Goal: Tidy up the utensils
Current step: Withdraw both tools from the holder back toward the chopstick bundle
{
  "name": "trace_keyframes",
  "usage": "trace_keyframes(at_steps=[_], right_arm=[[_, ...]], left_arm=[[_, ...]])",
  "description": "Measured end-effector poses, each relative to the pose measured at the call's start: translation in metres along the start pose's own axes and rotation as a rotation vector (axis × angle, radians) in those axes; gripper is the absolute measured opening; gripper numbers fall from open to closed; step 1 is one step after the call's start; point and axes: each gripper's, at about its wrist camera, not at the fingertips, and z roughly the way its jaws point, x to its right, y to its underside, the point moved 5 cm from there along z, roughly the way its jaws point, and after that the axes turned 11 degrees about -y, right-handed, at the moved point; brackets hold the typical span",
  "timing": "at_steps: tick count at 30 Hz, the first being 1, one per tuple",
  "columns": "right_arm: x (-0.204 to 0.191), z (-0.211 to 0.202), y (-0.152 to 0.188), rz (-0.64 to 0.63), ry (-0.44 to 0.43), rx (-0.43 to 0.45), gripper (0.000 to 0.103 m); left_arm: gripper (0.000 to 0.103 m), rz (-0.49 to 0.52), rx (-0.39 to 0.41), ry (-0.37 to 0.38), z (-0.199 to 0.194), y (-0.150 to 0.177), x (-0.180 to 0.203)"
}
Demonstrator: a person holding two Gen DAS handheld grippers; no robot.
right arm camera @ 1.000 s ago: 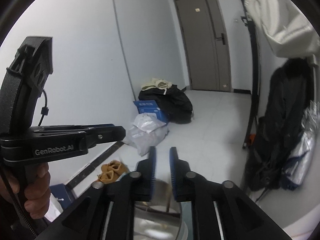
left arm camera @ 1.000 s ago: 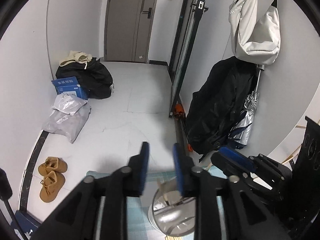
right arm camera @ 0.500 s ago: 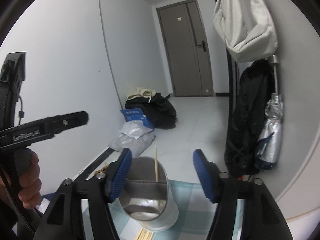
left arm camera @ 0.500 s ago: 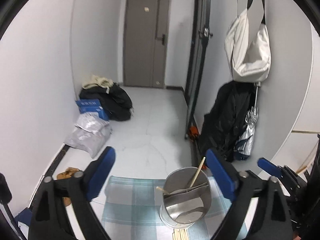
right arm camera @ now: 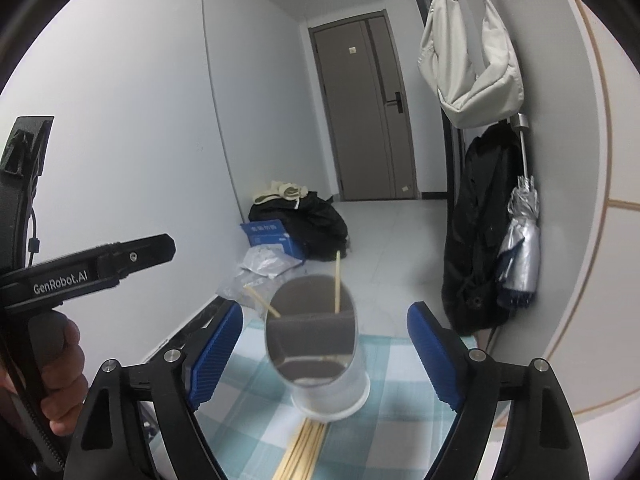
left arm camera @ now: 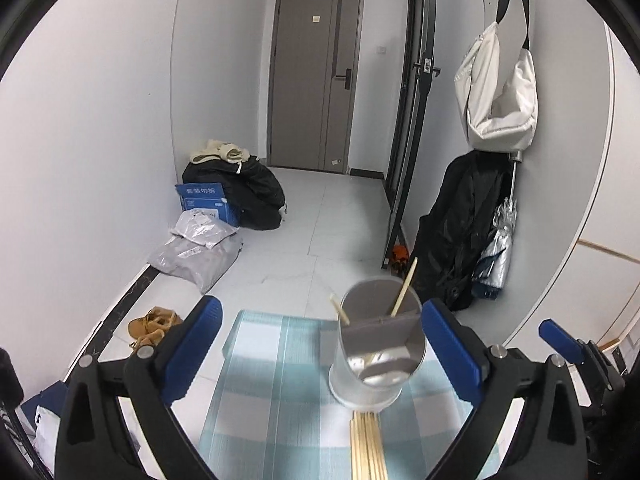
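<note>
With two chopsticks [left arm camera: 403,288] already standing in the metal holder [left arm camera: 378,360], both the left gripper [left arm camera: 320,354] and the right gripper [right arm camera: 320,356] are empty, left jaws wide open and right jaws opening, so the next move is probably picking from the chopstick bundle [left arm camera: 366,446] just before the holder.

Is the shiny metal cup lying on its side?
No, the metal cup stands upright on the checked cloth, with two chopsticks leaning up out of it.

White walls [left arm camera: 100,128], pale tiled floor [left arm camera: 320,232], grey door [left arm camera: 316,80] beyond.

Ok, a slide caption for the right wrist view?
Right gripper, jaws opening, faces a metal holder with two chopsticks; more lie beside it.
</note>
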Motion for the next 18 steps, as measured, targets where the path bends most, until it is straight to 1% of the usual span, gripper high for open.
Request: trace_keyframes(at_steps=[5,7,9,14,18], right_arm=[[-0.002,0.000,0.023,0.012,0.020,-0.036,0.086],[-0.001,0.003,0.035,0.020,0.039,-0.060,0.086],[-0.001,0.006,0.045,0.028,0.038,-0.084,0.086],[0.002,0.018,0.071,0.029,0.039,-0.161,0.086],[0.012,0.034,0.091,0.079,0.032,-0.250,0.086]], left_arm=[[0.098,-0.006,-0.017,-0.013,0.001,0.022,-0.003],[0.098,0.002,-0.032,-0.026,0.006,0.030,-0.003],[0.098,-0.002,-0.042,-0.030,0.009,0.038,-0.004],[0.098,0.000,-0.074,-0.045,0.022,0.060,-0.008],[0.098,-0.014,-0.127,-0.052,0.038,0.073,-0.010]])
